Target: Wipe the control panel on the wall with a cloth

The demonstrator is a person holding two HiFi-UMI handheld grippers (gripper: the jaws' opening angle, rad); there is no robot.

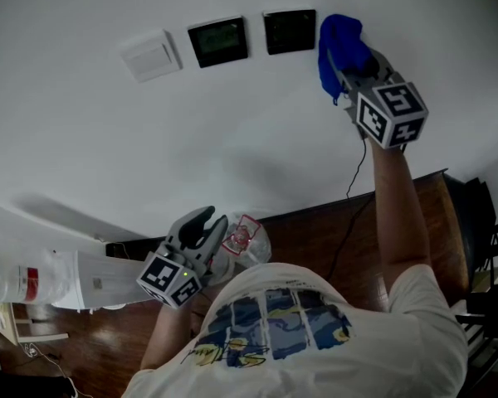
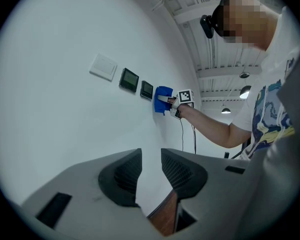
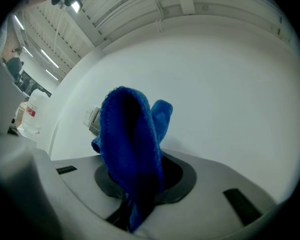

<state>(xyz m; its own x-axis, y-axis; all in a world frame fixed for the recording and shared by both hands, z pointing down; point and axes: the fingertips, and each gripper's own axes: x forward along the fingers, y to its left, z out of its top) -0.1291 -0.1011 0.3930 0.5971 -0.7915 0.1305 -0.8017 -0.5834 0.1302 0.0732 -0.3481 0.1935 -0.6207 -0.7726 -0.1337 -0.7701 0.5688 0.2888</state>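
Note:
Two dark control panels (image 1: 219, 41) (image 1: 290, 31) sit side by side on the white wall, right of a white switch plate (image 1: 152, 55). My right gripper (image 1: 358, 71) is raised to the wall and shut on a blue cloth (image 1: 340, 46). The cloth rests against the wall just right of the right-hand panel. In the right gripper view the cloth (image 3: 131, 144) stands up from the jaws and hides most of the panel (image 3: 92, 120). My left gripper (image 1: 206, 225) hangs low by the person's chest, away from the wall. Its jaws stand a narrow gap apart with nothing between them (image 2: 151, 164).
A black cable (image 1: 353, 172) runs down the wall below the right arm. A dark wooden floor (image 1: 315, 230) meets the wall's base. On it are a white bag with red print (image 1: 246, 240) and a white appliance (image 1: 54, 276). Dark chairs (image 1: 488, 247) stand at the right.

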